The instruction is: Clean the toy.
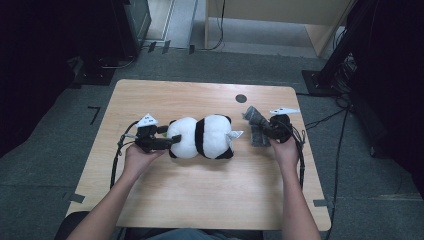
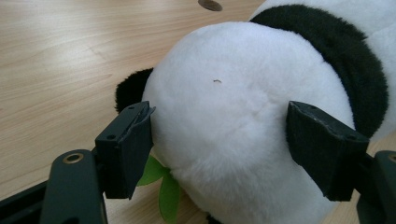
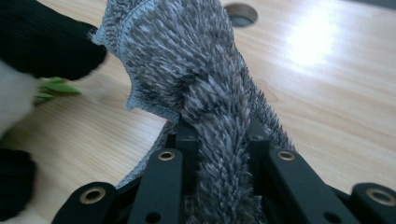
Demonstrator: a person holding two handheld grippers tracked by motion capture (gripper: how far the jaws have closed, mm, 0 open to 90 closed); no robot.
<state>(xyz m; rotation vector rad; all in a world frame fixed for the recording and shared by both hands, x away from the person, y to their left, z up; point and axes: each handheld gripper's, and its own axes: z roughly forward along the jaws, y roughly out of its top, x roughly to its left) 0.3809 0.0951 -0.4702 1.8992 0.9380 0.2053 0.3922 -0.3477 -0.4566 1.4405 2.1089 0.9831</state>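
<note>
While I watched from above, one panda toy (image 1: pixel 202 136) lay mid-table (image 1: pixel 200 200), the left gripper (image 1: pixel 170 141) at its white rump and the right gripper (image 1: pixel 264 127) holding one grey cloth (image 1: pixel 256 125) just off its other end. In the left gripper view, the jaws straddled the rump, pads resting on the fur; I'd have squeezed deeper to steady it. In the right gripper view, jaws were clamped tight on the cloth (image 3: pixel 205 93); I'd have kept that pinch and wiped gently. Two grippers, counted.
</note>
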